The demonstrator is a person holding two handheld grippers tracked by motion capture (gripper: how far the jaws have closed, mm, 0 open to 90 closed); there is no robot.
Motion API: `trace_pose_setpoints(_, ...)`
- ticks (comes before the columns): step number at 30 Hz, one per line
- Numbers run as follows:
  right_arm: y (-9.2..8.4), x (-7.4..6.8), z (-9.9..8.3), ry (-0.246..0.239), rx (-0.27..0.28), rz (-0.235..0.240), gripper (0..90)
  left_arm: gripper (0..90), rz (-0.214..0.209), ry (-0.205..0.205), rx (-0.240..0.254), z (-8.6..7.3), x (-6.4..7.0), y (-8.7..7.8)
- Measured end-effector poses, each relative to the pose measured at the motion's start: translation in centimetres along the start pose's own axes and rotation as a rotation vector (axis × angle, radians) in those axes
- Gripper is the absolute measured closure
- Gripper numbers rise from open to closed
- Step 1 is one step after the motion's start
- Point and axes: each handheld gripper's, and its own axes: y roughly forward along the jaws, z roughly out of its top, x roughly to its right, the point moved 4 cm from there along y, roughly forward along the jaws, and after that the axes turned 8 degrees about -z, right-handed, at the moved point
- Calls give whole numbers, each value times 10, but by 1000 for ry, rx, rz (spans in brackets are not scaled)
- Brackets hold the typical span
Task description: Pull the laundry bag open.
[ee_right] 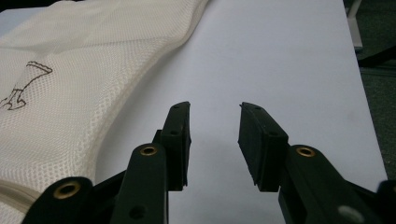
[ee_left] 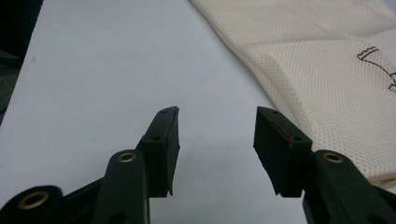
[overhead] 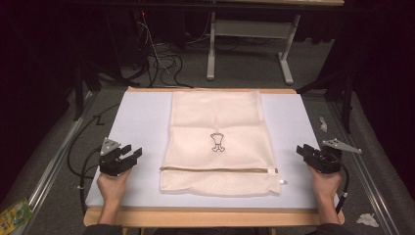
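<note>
A cream mesh laundry bag [overhead: 219, 142] with a small dark line drawing and a zip along its near edge lies flat in the middle of the white mat [overhead: 142, 117]. Off the bag's left side my left gripper [overhead: 131, 154] rests on the mat, jaws apart and nothing between them. In the left gripper view the same gripper [ee_left: 216, 128] has the bag [ee_left: 327, 65] on its right. My right gripper [overhead: 302, 150] sits by the mat's right edge, open and empty. In the right gripper view that gripper [ee_right: 214, 122] points along bare mat, with the bag [ee_right: 79, 79] on its left.
The mat lies on a wooden board [overhead: 210, 217]. Beyond the table stand a white frame's legs [overhead: 211, 49] and tangled cables [overhead: 161, 61] on the floor. A green packet [overhead: 13, 213] lies on the floor at lower left, and crumpled paper [overhead: 367, 219] lies at lower right.
</note>
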Motion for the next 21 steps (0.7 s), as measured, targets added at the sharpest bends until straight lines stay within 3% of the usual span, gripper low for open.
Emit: trace_pose_setpoints(21, 15, 0, -4, -9, -44, -31, 628, 487, 52, -21, -27, -2, -9, 17)
